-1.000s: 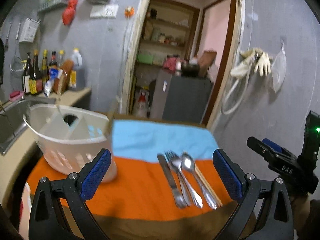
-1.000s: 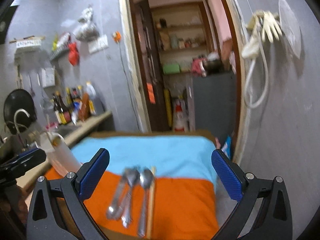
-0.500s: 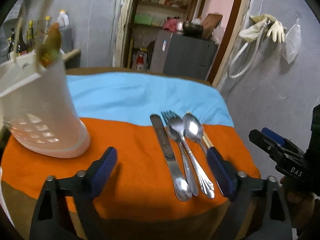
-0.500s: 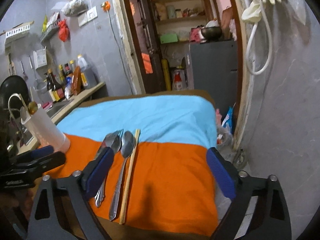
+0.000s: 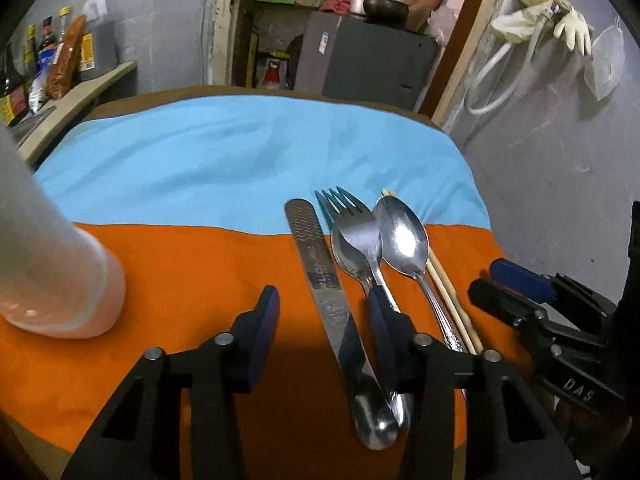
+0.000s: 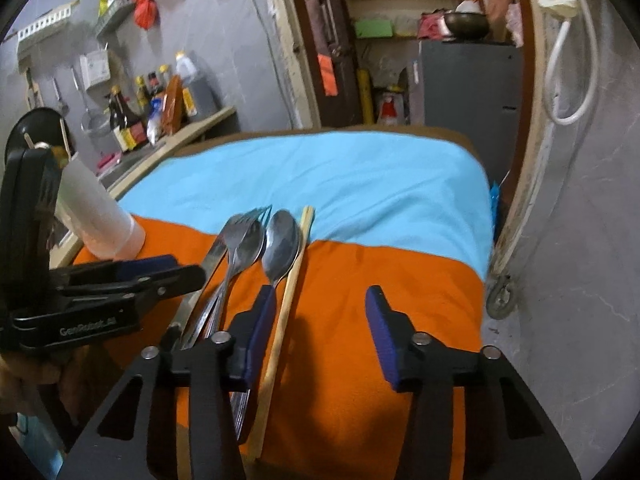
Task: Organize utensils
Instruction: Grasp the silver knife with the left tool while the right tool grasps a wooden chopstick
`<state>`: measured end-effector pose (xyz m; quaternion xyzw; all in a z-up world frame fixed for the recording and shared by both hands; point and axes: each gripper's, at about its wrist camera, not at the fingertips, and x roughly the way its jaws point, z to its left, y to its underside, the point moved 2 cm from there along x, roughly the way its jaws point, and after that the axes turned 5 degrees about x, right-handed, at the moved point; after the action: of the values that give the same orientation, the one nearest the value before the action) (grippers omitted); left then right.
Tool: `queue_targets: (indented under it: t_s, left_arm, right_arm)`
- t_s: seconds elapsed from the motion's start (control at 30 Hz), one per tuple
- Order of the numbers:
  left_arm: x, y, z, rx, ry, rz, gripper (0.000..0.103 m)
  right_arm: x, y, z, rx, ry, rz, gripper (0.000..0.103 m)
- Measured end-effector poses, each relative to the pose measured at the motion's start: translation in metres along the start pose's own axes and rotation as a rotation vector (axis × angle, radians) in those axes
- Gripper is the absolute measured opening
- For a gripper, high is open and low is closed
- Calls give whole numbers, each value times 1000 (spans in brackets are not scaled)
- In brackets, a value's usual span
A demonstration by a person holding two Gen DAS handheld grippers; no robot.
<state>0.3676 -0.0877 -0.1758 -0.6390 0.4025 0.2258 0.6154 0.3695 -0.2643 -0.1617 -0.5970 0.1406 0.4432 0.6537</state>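
Change over the last second: both hand-held grippers have come down and forward toward the utensil row, and their jaws are narrower than before. The white holder [image 5: 52, 272], which filled the left wrist view earlier, now sits at that view's far left edge. Judgement: the approach phase is ending and the first pick is about to start. No utensil has yet left the cloth.

Layout, left to right in the left wrist view: holder standing on the orange part of the cloth [image 5: 200, 280], well apart from the utensils. Then knife [image 5: 320, 276], fork [image 5: 352, 224], spoon [image 5: 402, 240] and chopsticks [image 5: 444, 284], lying side by side with handles toward the cameras, tips at the blue/orange seam. A second spoon may lie under the fork; overlap makes this hard to confirm.

Left hand-held gripper [image 5: 322, 312]: low over the cloth, tilted down, jaws released and straddling the knife handle. The right finger sits over the fork handle. No contact with the knife is visible.

Right hand-held gripper [image 6: 320, 316]: also low and tilted down, jaws released, holding nothing. Its left finger lies between the spoon handle and the chopsticks [image 6: 288, 292], so the chopsticks run just inside the gap, with bare orange cloth filling the rest.

The table itself is hidden beneath the cloth.
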Motion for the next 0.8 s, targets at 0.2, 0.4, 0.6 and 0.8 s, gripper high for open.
queue_targets:
  t_s: [0.2,0.4,0.6,0.8]
  left_arm:
    - [11,-6,0,19,-30,24,20]
    - [14,-7,-2,37,-44,34,17]
    - [6,2,3,45,-55,54,17]
    - [13,-6,3,59,-54,97,17]
  right_arm:
    - [8,2,0,-4,-9,52,32]
    - [9,3,-2,2,12,69,22]
    - [11,1,6,-43,59,78,22]
    - [30,-11,11,-73,89,127,22]
